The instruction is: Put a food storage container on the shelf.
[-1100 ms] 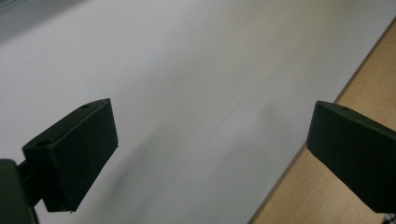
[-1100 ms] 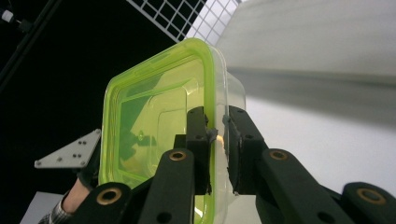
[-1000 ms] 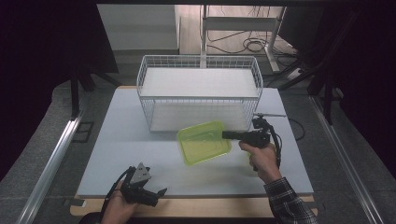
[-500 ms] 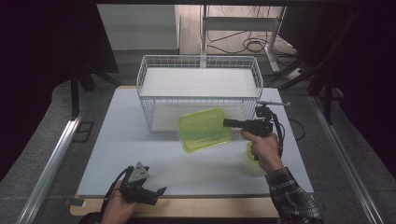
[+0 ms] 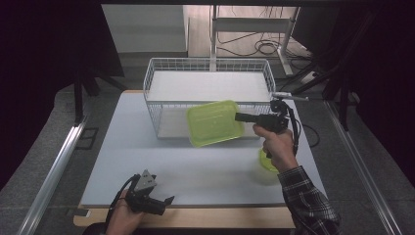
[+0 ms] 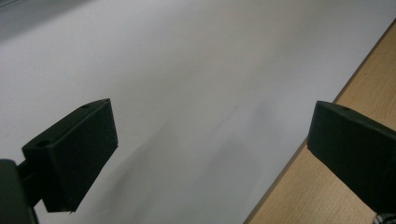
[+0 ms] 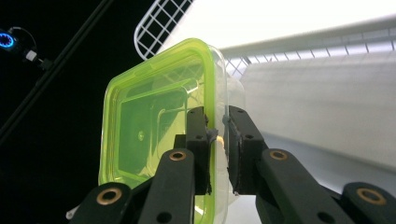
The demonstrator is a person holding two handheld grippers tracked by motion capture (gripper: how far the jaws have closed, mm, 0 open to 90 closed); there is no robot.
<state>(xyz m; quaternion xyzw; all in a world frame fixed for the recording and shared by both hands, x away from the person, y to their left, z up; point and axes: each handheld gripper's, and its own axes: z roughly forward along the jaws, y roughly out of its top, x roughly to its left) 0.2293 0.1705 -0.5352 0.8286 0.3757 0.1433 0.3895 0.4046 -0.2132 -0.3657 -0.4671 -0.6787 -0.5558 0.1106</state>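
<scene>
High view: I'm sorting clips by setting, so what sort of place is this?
Probably a lab or workshop recording station, not a home: a white-topped table ringed by dark curtains, loose cables on the floor behind, and a person working a handheld right gripper on a green container beside a wire basket.

Green bowl (image 5: 266, 161) half behind hand (image 5: 278, 147)

Both grippers are black: the left gripper (image 5: 169, 200) carries a grey three-cornered plate, the right gripper (image 5: 238, 116) brass-ringed screws, beside a plaid sleeve (image 5: 308, 203).
</scene>
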